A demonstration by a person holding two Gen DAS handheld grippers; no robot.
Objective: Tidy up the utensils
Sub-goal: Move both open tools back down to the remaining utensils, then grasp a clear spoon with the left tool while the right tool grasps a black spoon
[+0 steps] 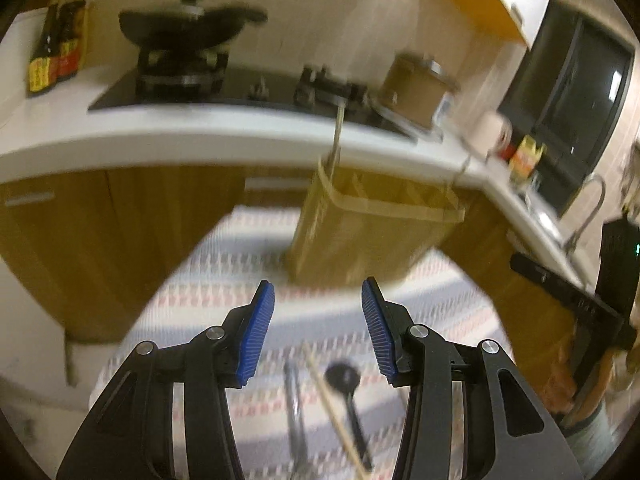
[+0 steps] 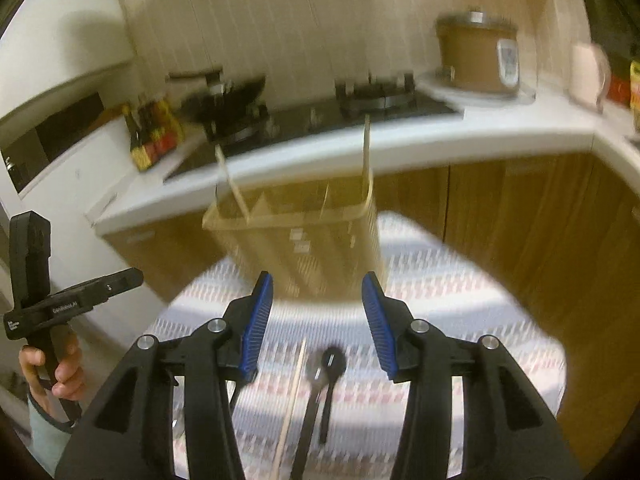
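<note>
A tan utensil holder (image 1: 372, 228) with several compartments stands at the far side of a round table; it also shows in the right wrist view (image 2: 304, 240). Wooden chopsticks (image 2: 366, 156) stand in it. On the table lie a wooden chopstick (image 1: 336, 408), a black spoon (image 1: 348, 392) and a metal utensil (image 1: 294, 412). In the right wrist view the chopstick (image 2: 292, 404), black spoon (image 2: 330, 380) and a metal spoon (image 2: 312, 404) lie below the gripper. My left gripper (image 1: 318, 332) is open and empty above them. My right gripper (image 2: 318, 328) is open and empty.
The table has a striped cloth (image 1: 224, 264). Behind it runs a white counter (image 1: 180, 136) with a hob, a black wok (image 1: 188, 26), sauce bottles (image 1: 56, 52), a brown rice cooker (image 2: 478, 56) and a sink tap (image 1: 588, 208). Wooden cabinets (image 2: 520, 216) stand below.
</note>
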